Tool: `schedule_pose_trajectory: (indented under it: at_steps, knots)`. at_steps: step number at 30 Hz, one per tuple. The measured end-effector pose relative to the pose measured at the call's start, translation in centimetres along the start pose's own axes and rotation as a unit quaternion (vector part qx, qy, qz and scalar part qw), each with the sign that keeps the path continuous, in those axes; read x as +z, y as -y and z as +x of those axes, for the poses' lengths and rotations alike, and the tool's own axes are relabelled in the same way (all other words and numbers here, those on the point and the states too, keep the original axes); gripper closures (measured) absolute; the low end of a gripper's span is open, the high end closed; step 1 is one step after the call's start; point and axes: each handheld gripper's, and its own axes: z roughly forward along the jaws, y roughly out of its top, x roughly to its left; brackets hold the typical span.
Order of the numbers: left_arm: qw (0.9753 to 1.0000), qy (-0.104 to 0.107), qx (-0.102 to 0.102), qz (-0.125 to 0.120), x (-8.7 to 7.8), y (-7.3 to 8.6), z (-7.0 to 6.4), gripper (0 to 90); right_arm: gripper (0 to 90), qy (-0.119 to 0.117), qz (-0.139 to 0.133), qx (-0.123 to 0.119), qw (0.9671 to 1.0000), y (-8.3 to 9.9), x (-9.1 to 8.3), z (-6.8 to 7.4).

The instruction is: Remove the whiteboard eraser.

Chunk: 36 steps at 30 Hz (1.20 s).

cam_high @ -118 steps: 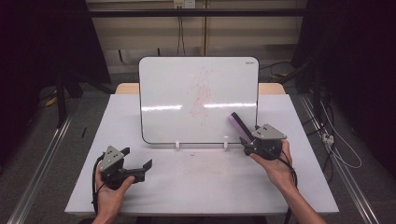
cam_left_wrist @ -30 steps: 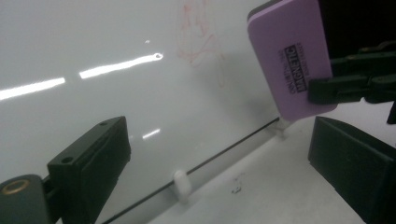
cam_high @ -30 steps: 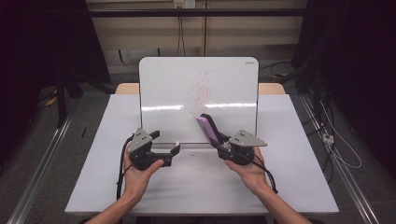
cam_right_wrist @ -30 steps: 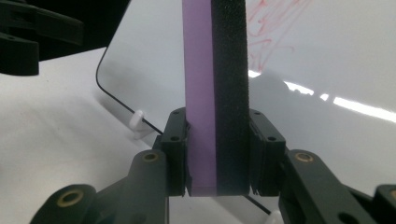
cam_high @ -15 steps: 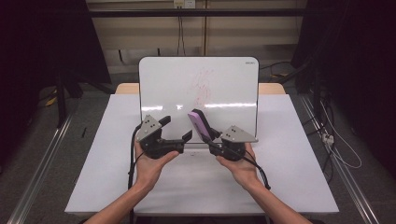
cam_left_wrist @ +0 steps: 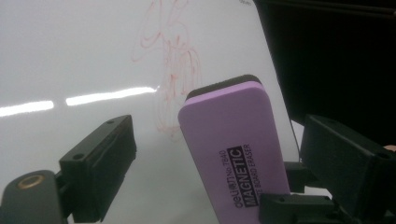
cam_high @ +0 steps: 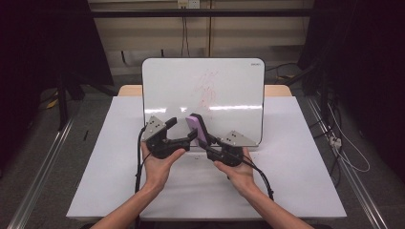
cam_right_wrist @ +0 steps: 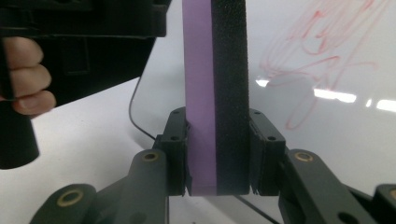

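Note:
A purple magnetic board eraser (cam_high: 196, 126) with a black felt face is held upright in front of the whiteboard (cam_high: 229, 86). My right gripper (cam_high: 207, 141) is shut on its lower end, and in the right gripper view the jaws (cam_right_wrist: 217, 156) clamp the eraser (cam_right_wrist: 215, 70) on both flat faces. My left gripper (cam_high: 181, 130) is open. In the left gripper view its jaws (cam_left_wrist: 222, 140) stand wide on either side of the eraser (cam_left_wrist: 233, 154), with a clear gap at the left jaw. Red scribbles (cam_high: 206, 88) mark the board's middle.
The whiteboard (cam_left_wrist: 70, 56) stands upright on small feet at the far middle of the white table (cam_high: 296, 181). Cables trail from both grippers toward the table's near edge. Dark curtains and floor rails flank the table.
Both hands have moved in toward the middle of the board. The left gripper has risen and brought its open jaws around the eraser, which the right gripper still holds.

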Motion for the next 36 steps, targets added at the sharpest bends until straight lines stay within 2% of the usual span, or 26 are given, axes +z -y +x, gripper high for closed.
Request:
schedule_pose_trajectory:
  at_steps: [2, 3, 5, 7, 10, 12, 13, 15, 16, 17, 19, 20, 21, 24, 29, 30, 33, 36]
  knots:
    - [1.0000, 0.003, -0.002, -0.004, -0.1, 0.4, 0.0, 12.8, 64.3, -0.009, -0.001, 0.016, 0.9998, 0.2, 0.1, 0.3]
    - [1.0000, 0.003, -0.004, -0.008, -0.1, 0.5, -0.1, 12.8, 64.3, -0.009, -0.001, 0.016, 0.9998, 0.2, 0.1, 0.3]
    - [0.9999, 0.001, 0.002, -0.014, -0.2, 0.7, -0.1, 15.2, 64.3, -0.013, -0.007, 0.032, 0.9994, 0.3, 0.3, 0.4]
    - [0.9998, 0.001, -0.002, -0.022, -0.2, 0.9, -0.2, 15.9, 64.3, -0.018, -0.012, 0.049, 0.9985, 0.3, 0.3, 0.4]
    - [0.9994, 0.011, -0.011, -0.032, 0.0, 1.1, -0.2, 19.9, 64.3, -0.023, -0.021, 0.060, 0.9977, 0.3, 0.3, 0.4]
    - [0.9989, 0.020, -0.016, -0.039, 0.2, 1.3, -0.4, 22.4, 64.3, -0.026, -0.028, 0.058, 0.9976, 0.3, 0.3, 0.7]
    - [0.9990, 0.025, -0.009, -0.037, 0.3, 1.4, -0.4, 23.1, 64.3, -0.028, -0.031, 0.057, 0.9975, 0.3, 0.3, 0.8]
    - [0.9989, 0.022, -0.004, -0.042, 0.3, 1.6, -0.6, 23.2, 64.3, -0.031, -0.029, 0.061, 0.9972, 0.3, 0.3, 1.0]
    - [0.9985, 0.018, -0.011, -0.051, 0.3, 1.7, -0.7, 27.4, 64.3, -0.032, -0.029, 0.067, 0.9968, 0.4, 0.3, 1.1]
    - [0.9986, 0.019, -0.003, -0.049, 0.3, 1.8, -0.6, 27.4, 64.3, -0.032, -0.029, 0.067, 0.9968, 0.4, 0.3, 1.1]
    - [0.9980, 0.010, -0.005, -0.062, 0.3, 1.9, -0.7, 32.1, 64.3, -0.032, -0.031, 0.069, 0.9966, 0.6, 0.4, 1.2]
    - [0.9980, 0.011, -0.009, -0.062, 0.3, 1.9, -0.7, 32.1, 64.3, -0.032, -0.031, 0.069, 0.9966, 0.6, 0.4, 1.2]
    - [0.9983, 0.011, -0.004, -0.057, 0.3, 2.0, -0.6, 32.4, 64.3, -0.034, -0.030, 0.072, 0.9964, 0.7, 0.4, 1.2]
    - [0.9977, 0.010, -0.020, -0.063, 0.4, 2.4, -0.7, 34.2, 64.2, -0.033, -0.030, 0.077, 0.9960, 0.7, 0.4, 1.1]
    - [0.9974, 0.012, -0.031, -0.064, 0.5, 2.8, -0.6, 35.1, 64.2, -0.029, -0.028, 0.084, 0.9956, 0.8, 0.5, 1.1]
    - [0.9977, 0.013, -0.028, -0.061, 0.5, 2.9, -0.6, 35.1, 64.2, -0.029, -0.028, 0.084, 0.9956, 0.8, 0.5, 1.1]
    - [0.9970, 0.015, -0.047, -0.060, 0.6, 3.0, -0.5, 36.4, 64.2, -0.026, -0.028, 0.087, 0.9955, 0.9, 0.6, 1.1]
    - [0.9969, 0.024, -0.051, -0.054, 0.6, 2.9, -0.5, 38.5, 64.2, -0.026, -0.025, 0.085, 0.9957, 0.9, 0.6, 1.1]
